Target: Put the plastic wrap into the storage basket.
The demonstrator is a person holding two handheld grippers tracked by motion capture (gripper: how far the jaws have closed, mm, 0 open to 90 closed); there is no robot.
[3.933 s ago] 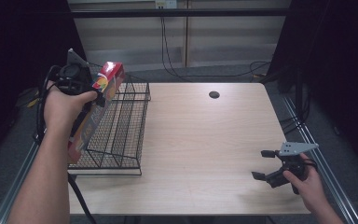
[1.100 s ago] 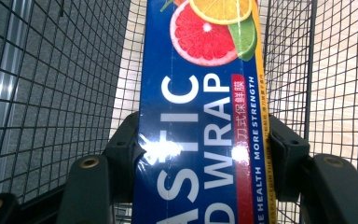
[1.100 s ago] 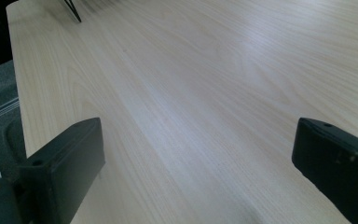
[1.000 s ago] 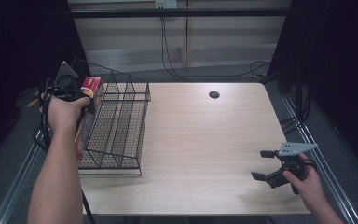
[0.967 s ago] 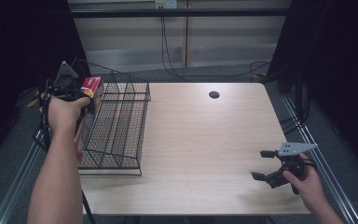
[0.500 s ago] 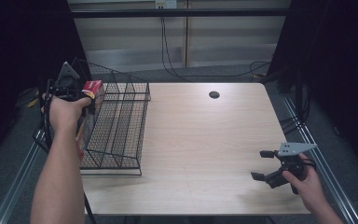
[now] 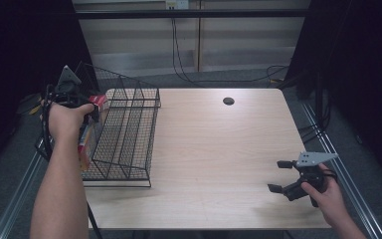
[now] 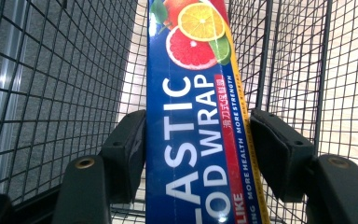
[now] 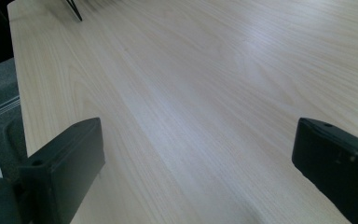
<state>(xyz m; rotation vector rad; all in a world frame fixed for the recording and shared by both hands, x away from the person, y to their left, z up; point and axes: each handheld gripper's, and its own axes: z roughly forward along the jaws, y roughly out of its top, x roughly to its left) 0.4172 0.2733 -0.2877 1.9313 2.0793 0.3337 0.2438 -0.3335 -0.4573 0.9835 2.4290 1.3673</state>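
Observation:
A long blue box of plastic food wrap (image 8: 186, 93) with fruit pictures stands on end inside the black wire rack (image 7: 129, 134), against its left wall (image 8: 51, 70). My left gripper (image 8: 198, 140) holds it from above near its red top (image 7: 97, 99). Both pads (image 8: 130, 140) lie along its sides, and the jaws have just been opening slightly. A hand covers most of the left gripper (image 7: 92, 112) in the high view. My right gripper (image 7: 277, 175) rests open near the table's front right corner, with only bare wood between its jaws (image 9: 200, 154).
The rack takes up the left end of the light wooden table (image 7: 219, 149). A dark cable hole (image 7: 228, 101) sits at the back middle. One rack foot (image 9: 73, 9) shows far off in the right gripper view. Metal rails run along both table sides.
Since the oldest frame the left hand has brought the box down and left, into the rack's left side. Over the last second it barely shifted. The right gripper has stayed put.

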